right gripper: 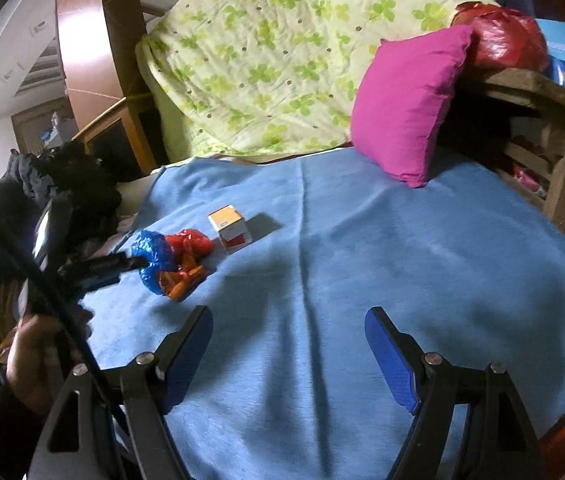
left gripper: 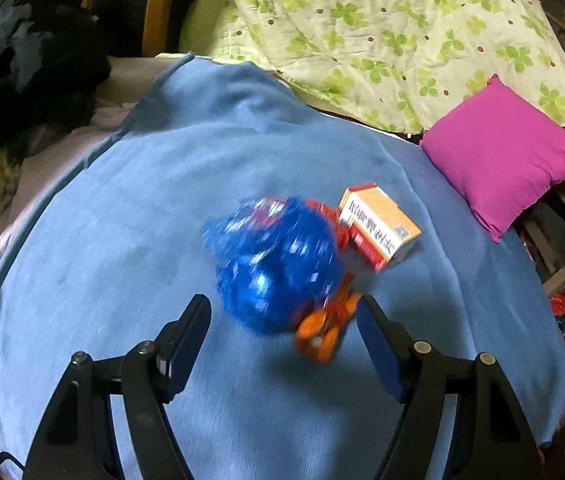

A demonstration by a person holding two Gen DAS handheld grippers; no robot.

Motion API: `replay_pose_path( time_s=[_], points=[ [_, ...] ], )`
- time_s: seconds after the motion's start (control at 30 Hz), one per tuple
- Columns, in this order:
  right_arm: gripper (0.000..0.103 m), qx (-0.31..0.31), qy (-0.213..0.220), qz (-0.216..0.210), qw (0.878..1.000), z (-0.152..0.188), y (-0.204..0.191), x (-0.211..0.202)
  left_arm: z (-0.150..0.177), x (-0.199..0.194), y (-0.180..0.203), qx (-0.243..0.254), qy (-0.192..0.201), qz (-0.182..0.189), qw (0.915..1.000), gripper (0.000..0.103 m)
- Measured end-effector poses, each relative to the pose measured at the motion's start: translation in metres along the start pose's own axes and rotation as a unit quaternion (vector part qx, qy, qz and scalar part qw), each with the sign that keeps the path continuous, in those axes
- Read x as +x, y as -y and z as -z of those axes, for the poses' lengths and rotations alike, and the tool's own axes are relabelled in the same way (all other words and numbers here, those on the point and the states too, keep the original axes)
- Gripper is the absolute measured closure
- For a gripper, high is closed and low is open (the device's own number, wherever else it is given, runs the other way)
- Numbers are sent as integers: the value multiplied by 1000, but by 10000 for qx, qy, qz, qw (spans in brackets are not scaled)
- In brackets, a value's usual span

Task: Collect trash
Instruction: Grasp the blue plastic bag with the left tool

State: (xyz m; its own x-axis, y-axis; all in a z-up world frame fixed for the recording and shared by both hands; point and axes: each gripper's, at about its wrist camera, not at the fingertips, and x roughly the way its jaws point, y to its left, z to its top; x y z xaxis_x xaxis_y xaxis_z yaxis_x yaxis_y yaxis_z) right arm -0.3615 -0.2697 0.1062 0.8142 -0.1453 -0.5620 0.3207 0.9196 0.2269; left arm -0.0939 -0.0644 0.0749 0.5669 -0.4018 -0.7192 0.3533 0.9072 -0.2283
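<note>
Blue-padded fingers on the left gripper spread wide, gripping nothing, hovering right at the crumpled blue wrapper mid-frame on the blue blanket. Orange wrapper touching its lower right edge, red wrapper tucked behind, small red-and-orange box just beside on the upper right. Right gripper also wide open and empty, over bare blanket, trash pile off at centre left. Pink pillow and clover-print quilt further back, top of frame.

Blue wrapper motion-blurred, box txt illegible
</note>
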Motion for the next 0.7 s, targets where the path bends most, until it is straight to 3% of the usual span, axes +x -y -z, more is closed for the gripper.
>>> replay_pose_path(
  time_s=[0.27,0.47,0.5,0.53,0.57,0.7],
  points=[
    [22,182,-52,-17,9998,11,9,11,-14,34,0,35,8,-102,9999,27],
    [22,226,-174,-34,9996,11,10,20,-12,48,-26,-444,-81,-255,9987,27],
    [22,203,-194,-13,9996,11,9,21,-12,49,-29,-482,-78,-254,9985,30],
    [22,162,-202,9,9997,11,8,21,-13,49,-30,-517,-92,-209,9984,40],
    [22,119,-208,29,9997,12,6,21,-13,50,-32,-546,-115,-172,9983,44],
    [22,6,-273,143,9995,14,3,23,-15,40,-37,-627,66,-297,9976,49]
  ],
)
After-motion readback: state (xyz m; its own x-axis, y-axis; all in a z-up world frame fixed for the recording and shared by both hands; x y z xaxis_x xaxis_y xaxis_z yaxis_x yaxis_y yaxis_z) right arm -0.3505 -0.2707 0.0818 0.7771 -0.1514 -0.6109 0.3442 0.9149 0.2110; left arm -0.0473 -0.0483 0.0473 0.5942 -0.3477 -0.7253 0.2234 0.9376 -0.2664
